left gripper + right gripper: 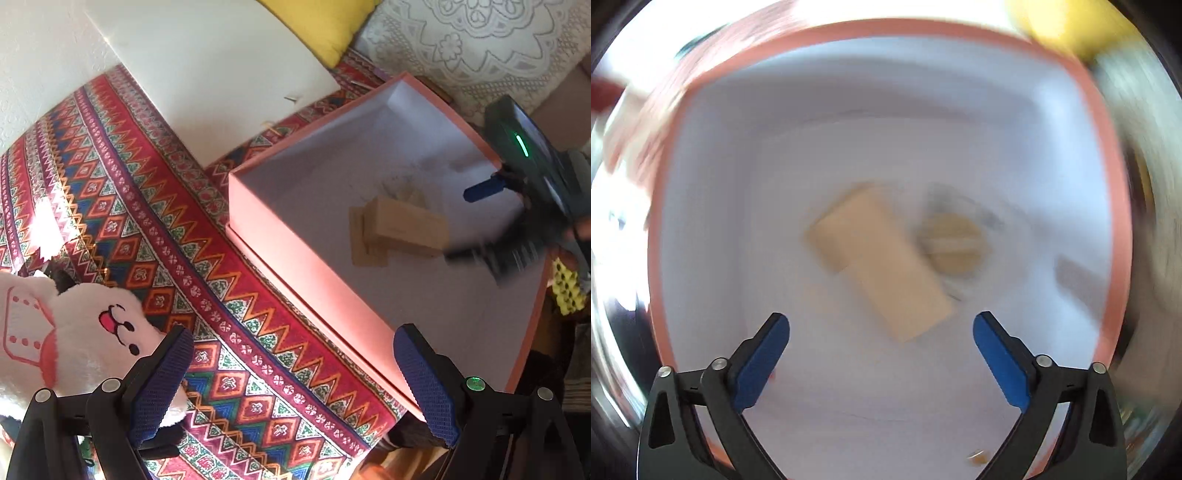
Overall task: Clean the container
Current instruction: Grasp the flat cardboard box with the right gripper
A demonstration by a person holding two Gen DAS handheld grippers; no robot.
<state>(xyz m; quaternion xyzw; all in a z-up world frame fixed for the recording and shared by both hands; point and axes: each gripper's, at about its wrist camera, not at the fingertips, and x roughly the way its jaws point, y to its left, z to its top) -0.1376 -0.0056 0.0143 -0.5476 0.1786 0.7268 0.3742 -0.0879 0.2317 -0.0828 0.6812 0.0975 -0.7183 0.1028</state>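
Note:
A pink box with a pale lilac inside sits on a patterned cloth. Inside it lie stacked wooden blocks and some scraps. My left gripper is open, its left finger over the cloth and its right finger over the box's near rim. My right gripper hangs open above the box interior, just short of the wooden blocks; a round wooden piece lies beyond them. The right wrist view is motion-blurred. The right gripper shows in the left wrist view, over the box.
A pink and white plush toy lies left of the left gripper on the patterned cloth. A white board leans behind the box, with a yellow cushion and lace fabric beyond. A small crumb lies on the box floor.

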